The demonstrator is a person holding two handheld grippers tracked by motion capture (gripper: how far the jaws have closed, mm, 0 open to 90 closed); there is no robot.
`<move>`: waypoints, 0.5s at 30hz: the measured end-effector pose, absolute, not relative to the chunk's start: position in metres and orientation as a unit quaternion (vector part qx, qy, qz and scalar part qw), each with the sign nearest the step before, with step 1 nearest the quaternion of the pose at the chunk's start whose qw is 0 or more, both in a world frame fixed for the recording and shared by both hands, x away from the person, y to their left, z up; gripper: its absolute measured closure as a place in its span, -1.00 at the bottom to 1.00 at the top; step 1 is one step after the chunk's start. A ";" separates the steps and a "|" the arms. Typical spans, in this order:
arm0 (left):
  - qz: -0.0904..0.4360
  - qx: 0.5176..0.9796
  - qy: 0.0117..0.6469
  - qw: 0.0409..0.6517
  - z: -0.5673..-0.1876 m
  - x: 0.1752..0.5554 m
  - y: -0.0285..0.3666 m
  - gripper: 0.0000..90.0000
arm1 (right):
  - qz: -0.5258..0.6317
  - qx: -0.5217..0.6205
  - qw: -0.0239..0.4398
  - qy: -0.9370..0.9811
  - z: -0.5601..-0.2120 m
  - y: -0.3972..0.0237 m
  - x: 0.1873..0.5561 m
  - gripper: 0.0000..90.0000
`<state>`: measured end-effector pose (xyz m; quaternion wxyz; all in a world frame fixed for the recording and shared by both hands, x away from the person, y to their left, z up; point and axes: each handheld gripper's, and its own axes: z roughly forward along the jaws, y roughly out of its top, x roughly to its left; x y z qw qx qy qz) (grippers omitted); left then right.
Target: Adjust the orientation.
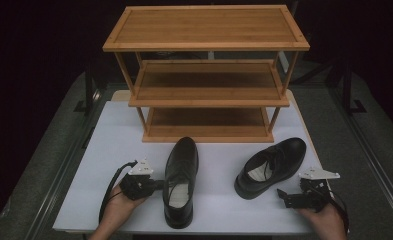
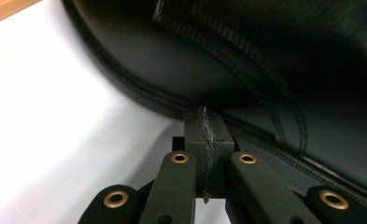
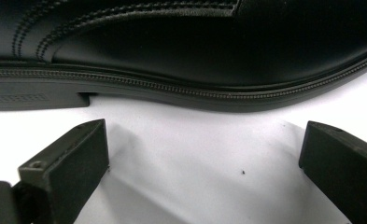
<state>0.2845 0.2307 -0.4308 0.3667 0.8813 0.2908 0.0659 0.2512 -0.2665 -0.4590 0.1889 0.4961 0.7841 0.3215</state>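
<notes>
So far neither shoe is on the wooden rack (image 1: 206, 100), whose three shelves stand bare at the far side of the white table (image 1: 109, 150), so I judge the whole job of shelving the pair lies ahead. The left shoe (image 1: 180, 181) lies toe toward the rack just in front of it, and the right shoe (image 1: 270, 167) sits apart to the right, angled with its toe up and right. My left gripper (image 1: 156, 185) is pressed closed, its jaws meeting tip to tip with nothing between them, nosed against the left shoe's sole edge (touching it, as far as I can tell). My right gripper (image 1: 283, 196) is spread wide, holding nothing, jaws on either side of bare table just short of the right shoe's sole (image 3: 181, 88).
</notes>
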 end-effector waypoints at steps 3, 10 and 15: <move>0.062 0.882 0.286 0.369 -0.431 0.286 0.226 1.00 | 0.322 0.496 0.189 0.784 -0.459 -0.266 0.251 -0.97; 0.075 0.887 0.284 0.357 -0.433 0.286 0.233 0.82 | 0.323 0.497 0.189 0.783 -0.459 -0.266 0.251 -0.97; 0.089 0.882 0.302 0.352 -0.430 0.287 0.250 0.33 | 0.322 0.496 0.189 0.784 -0.459 -0.266 0.251 -0.97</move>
